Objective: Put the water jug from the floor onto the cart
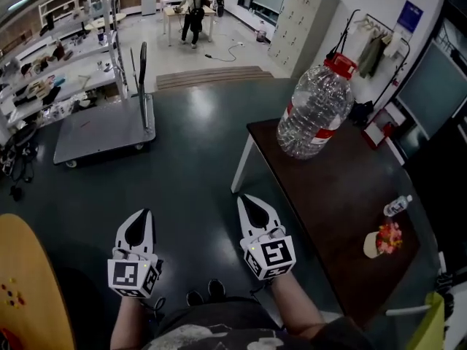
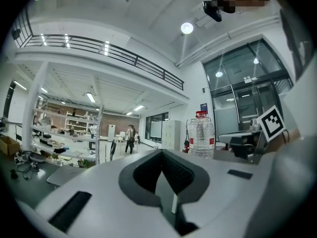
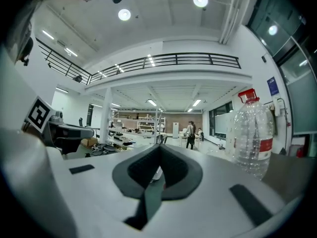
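The left tongs (image 1: 143,219) and right tongs (image 1: 246,203) are both pressed together, empty, level above the floor (image 1: 190,184). The water jug (image 1: 315,108) stands upright on the far corner of the dark surface (image 1: 343,203), well apart from the cart (image 1: 102,130).

No legible print on water jug label (image 3: 266,146) or blue wall sign (image 1: 410,14).

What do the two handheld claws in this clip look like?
The left claw and right claw match: white, wedge-shaped shells tapering to a point, each with a black teardrop-shaped recess on top. Each carries a white cube printed with black square markers at its rear end.
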`<state>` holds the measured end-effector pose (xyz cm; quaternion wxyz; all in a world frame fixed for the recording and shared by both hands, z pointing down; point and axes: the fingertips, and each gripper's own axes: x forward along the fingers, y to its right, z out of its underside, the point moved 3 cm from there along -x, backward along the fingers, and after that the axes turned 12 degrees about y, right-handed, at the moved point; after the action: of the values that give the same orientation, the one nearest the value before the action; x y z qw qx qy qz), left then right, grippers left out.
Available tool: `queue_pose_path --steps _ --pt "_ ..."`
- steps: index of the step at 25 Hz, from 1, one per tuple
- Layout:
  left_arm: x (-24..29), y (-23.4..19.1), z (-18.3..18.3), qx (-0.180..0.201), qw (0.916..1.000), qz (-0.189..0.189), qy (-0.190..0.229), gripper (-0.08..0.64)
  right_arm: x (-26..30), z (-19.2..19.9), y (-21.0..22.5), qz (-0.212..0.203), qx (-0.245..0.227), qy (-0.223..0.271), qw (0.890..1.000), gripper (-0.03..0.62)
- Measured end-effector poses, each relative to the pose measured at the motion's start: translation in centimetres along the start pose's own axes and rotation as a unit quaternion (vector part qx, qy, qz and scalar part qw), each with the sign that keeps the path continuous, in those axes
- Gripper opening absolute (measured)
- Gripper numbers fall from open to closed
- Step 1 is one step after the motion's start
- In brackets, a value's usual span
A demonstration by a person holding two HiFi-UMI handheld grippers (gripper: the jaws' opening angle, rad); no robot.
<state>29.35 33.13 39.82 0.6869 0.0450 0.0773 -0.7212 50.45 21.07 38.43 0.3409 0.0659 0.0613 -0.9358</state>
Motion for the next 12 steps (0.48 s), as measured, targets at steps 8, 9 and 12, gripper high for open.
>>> queue_pose_path --steps 8,9,12 --pt "0.0 0.9 -1.0 -0.009 0.9983 0.053 0.021 0.008 -1.3 -1.3 1.8 0.062 -0.029 0.021 0.997 -0.009" --pt "0.0 0.9 -0.9 -0.008 0.9981 0.058 0.019 0.008 -1.7 -1.4 2.1 0.072 -0.035 0.024 0.997 -0.009" --pt "0.4 1.1 -0.1 -0.011 0.9974 0.070 0.009 0.008 -3.0 -1.6 2.9 0.103 -0.055 0.028 0.993 -0.009"
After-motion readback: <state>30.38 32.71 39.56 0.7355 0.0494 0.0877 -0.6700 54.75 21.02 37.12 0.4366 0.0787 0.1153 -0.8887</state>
